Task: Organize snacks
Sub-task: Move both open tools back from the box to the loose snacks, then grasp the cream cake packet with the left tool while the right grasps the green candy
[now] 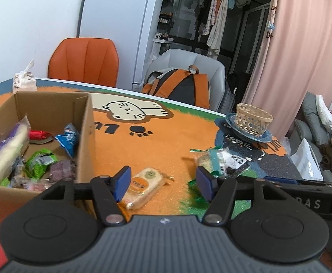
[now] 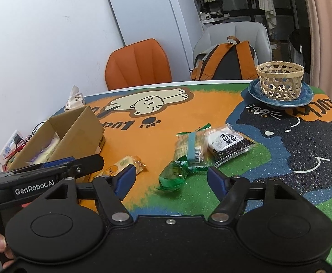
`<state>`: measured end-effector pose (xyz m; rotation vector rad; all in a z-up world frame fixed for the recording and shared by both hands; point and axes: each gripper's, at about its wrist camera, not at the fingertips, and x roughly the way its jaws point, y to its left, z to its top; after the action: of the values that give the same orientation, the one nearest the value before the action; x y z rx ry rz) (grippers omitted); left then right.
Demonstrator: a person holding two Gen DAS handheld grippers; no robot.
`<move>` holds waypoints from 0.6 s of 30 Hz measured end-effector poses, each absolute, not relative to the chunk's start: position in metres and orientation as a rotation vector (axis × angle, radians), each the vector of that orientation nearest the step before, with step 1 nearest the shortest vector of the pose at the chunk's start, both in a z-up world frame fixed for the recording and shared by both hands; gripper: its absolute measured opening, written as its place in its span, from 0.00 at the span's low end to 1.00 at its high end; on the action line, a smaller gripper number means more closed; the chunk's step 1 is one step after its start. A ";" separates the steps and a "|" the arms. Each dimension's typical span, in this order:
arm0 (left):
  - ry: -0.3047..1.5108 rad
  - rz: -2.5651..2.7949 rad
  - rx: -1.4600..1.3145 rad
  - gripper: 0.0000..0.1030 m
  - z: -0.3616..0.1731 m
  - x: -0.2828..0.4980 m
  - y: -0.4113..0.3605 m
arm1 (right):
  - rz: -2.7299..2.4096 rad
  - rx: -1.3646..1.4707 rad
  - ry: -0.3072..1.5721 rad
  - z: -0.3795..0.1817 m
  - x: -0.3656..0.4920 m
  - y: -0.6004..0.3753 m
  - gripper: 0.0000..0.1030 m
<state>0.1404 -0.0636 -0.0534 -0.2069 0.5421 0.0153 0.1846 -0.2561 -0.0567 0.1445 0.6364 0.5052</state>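
My left gripper (image 1: pixel 163 182) stands open low over the cat-print table mat (image 1: pixel 166 132). An orange-and-cream snack packet (image 1: pixel 141 187) lies between its blue pads, close against the left one and well apart from the right one. Just left of it is a cardboard box (image 1: pixel 86 125) holding several wrapped snacks. My right gripper (image 2: pixel 171 178) is open too, with a crumpled green wrapper (image 2: pixel 172 175) on the mat between its pads, touching neither. Beyond lie a green-striped pack (image 2: pixel 190 147) and a black rice-cake pack (image 2: pixel 227 143). The orange-and-cream packet (image 2: pixel 125 166) and the box (image 2: pixel 81 127) sit to the left.
A woven basket (image 2: pixel 279 79) stands on a blue plate (image 2: pixel 259 95) at the far right of the table. A tissue pack (image 1: pixel 23 82) sits behind the box. An orange chair (image 1: pixel 84 61) and a grey chair with a backpack (image 1: pixel 181 86) stand beyond the table's far edge.
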 end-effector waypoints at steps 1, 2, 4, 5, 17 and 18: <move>0.550 0.004 -0.214 0.55 -0.056 0.141 -0.066 | 0.506 0.148 0.636 -0.057 0.185 -0.257 0.67; 0.554 0.002 -0.212 0.54 -0.057 0.142 -0.069 | 0.502 0.152 0.638 -0.058 0.186 -0.258 0.66; 0.565 0.000 -0.211 0.54 -0.064 0.146 -0.072 | 0.494 0.162 0.649 -0.061 0.189 -0.261 0.66; 0.578 0.008 -0.218 0.54 -0.069 0.149 -0.071 | 0.492 0.166 0.654 -0.062 0.191 -0.262 0.66; 0.605 0.100 -0.201 0.60 -0.085 0.178 -0.048 | 0.527 0.168 0.711 -0.076 0.219 -0.239 0.66; 0.620 0.091 -0.199 0.62 -0.087 0.182 -0.046 | 0.529 0.169 0.716 -0.078 0.221 -0.235 0.66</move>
<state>0.1823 -0.0465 -0.0871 -0.1985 0.6203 0.0915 0.2213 -0.2352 -0.0775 0.1685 0.7163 0.5286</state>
